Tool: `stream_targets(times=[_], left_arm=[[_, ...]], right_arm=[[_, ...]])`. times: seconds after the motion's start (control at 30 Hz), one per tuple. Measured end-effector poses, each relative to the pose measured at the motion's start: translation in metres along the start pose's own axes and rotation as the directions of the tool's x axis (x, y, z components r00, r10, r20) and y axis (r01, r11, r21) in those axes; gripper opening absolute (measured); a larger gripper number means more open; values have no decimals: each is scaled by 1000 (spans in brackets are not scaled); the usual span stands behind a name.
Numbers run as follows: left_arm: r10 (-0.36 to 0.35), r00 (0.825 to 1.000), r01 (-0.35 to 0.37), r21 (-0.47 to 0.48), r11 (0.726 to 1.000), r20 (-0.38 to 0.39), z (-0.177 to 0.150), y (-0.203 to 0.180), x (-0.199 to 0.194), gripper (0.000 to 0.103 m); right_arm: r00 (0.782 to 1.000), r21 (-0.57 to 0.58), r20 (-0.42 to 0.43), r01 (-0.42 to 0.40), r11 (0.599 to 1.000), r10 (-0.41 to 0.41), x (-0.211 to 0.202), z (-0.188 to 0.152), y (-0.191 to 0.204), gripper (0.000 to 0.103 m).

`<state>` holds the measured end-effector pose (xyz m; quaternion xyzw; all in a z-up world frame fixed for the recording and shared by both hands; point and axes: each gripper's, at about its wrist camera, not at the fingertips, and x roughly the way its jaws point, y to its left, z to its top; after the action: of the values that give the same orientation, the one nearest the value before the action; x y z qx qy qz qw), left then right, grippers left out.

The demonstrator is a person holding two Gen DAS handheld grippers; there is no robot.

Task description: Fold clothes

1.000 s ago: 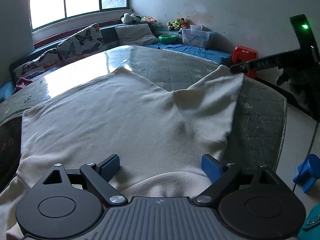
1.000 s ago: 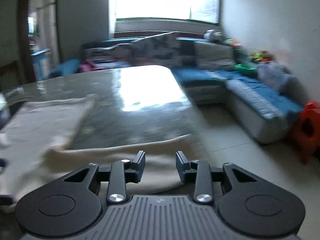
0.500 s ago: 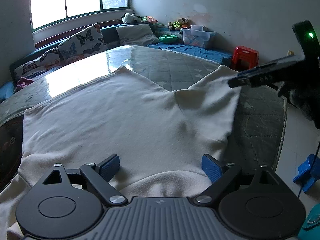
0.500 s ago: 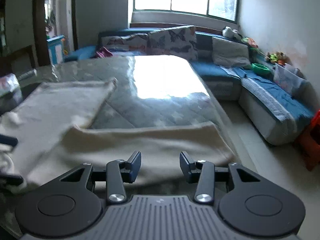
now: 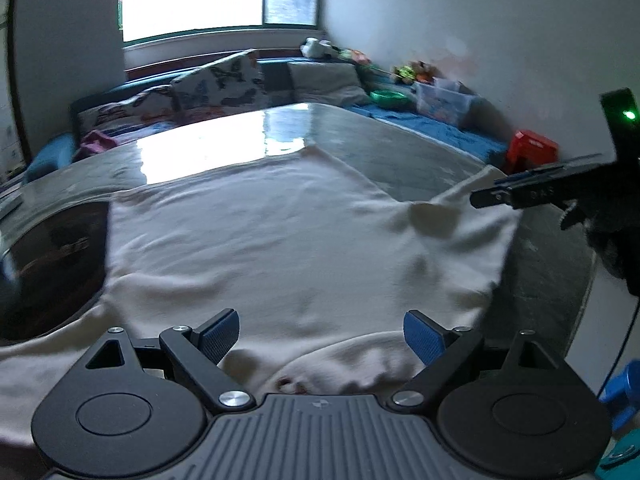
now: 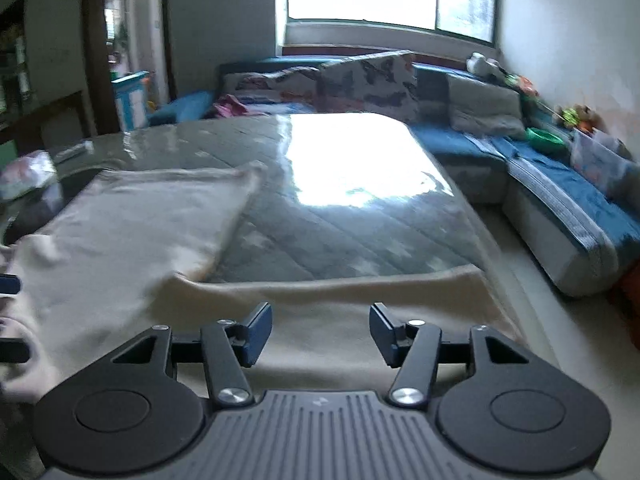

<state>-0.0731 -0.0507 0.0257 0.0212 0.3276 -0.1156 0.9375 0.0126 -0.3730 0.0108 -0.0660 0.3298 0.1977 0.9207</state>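
A cream sweatshirt lies spread flat on the green quilted table. My left gripper is open over its near edge, by the neckline, with cloth between and below the jaws. My right gripper is open and hovers low over the end of one sleeve. The right gripper also shows in the left wrist view at the far right, above that sleeve's end. The garment's body lies to the left in the right wrist view.
A blue sofa with butterfly cushions runs along the far and right sides. A red stool and a clear storage box stand at the right. The table's right edge drops to the pale floor.
My right gripper has opened wider and moved inward over the sleeve end. My left gripper has shifted and turned slightly left, staying open over the near edge.
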Motion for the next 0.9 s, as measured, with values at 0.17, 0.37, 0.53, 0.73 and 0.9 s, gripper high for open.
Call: stream_targets(times=[0.17,0.37,0.53,0.73,0.9], left_arm=[[95,995,-92,-96,991,22,-6,33,-18,91],[167,986,-160,-177,971,25,-14,67,-32,87],[214,977,-208,-209,956,6,-22,84,-34,76],[284,958,-285,-210,935,-40,-38,101,-39,64],[273,962,-269,-235,934,-13,-23,103,-46,60]], right_arm=[[994,-74,17,-109,991,110,2,12,38,62],[966,-185,-16,-256,949,258,16,21,96,64],[940,-266,-62,-341,902,337,29,24,138,64],[913,-346,-135,-408,845,385,43,19,176,64],[894,-387,-162,-447,807,417,37,11,188,66]])
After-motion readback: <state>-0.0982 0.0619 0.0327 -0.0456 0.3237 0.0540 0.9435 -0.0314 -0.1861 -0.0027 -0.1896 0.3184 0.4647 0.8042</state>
